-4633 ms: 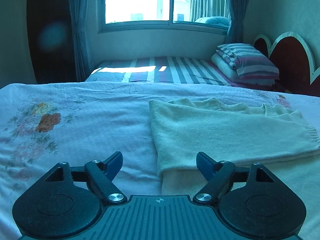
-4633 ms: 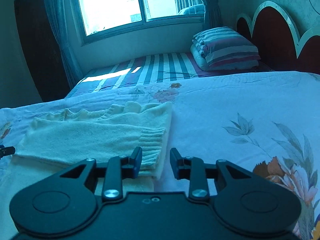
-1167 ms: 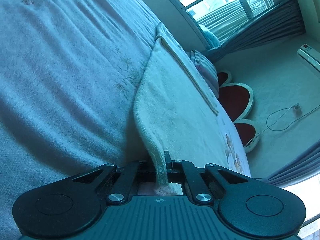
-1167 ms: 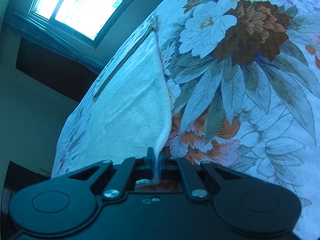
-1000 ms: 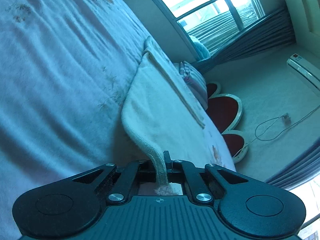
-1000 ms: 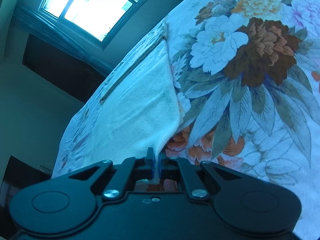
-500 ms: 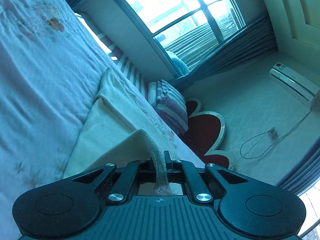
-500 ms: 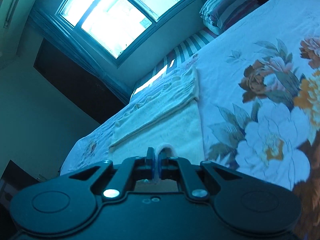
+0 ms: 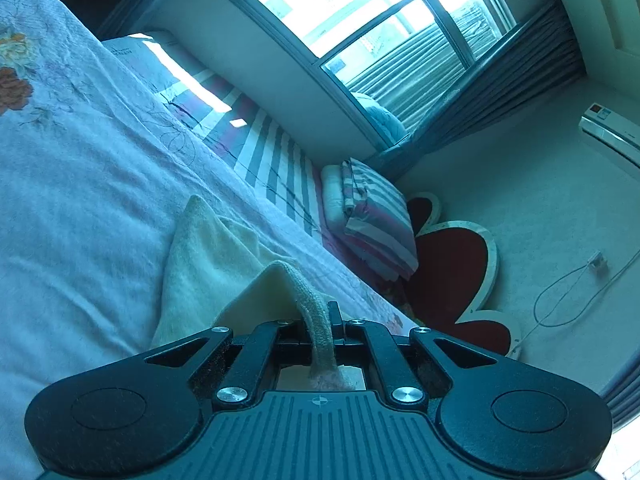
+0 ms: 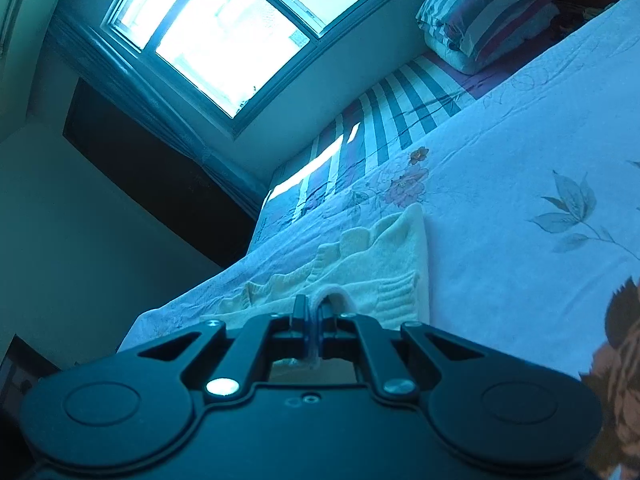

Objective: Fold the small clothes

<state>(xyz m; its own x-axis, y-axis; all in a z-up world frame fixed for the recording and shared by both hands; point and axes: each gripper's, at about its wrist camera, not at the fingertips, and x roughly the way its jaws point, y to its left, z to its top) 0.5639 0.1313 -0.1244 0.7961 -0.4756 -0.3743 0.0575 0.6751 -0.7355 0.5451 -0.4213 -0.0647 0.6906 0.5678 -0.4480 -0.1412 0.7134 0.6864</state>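
Observation:
A cream knitted sweater [image 9: 208,264] lies on the floral bedspread [image 9: 80,184]. My left gripper [image 9: 322,320] is shut on the sweater's near hem, which rises off the bed into its jaws. My right gripper [image 10: 314,314] is shut on the other end of the same hem, lifted above the sweater [image 10: 384,264]. The ribbed cuff of a folded-in sleeve [image 10: 396,288] shows just past the right gripper. The part of the sweater below both grippers is hidden.
Floral bedspread [image 10: 520,240] spreads wide on both sides of the sweater. A striped sheet [image 9: 272,152] and stacked striped pillows [image 9: 372,216] lie beyond, by a red headboard [image 9: 452,272]. A window [image 10: 224,36] with curtains is at the back.
Both grippers have lifted the pinched hem up and carried it forward over the sweater. Both views have tilted up from the bed toward the window. The folded-over part now covers more of the sweater.

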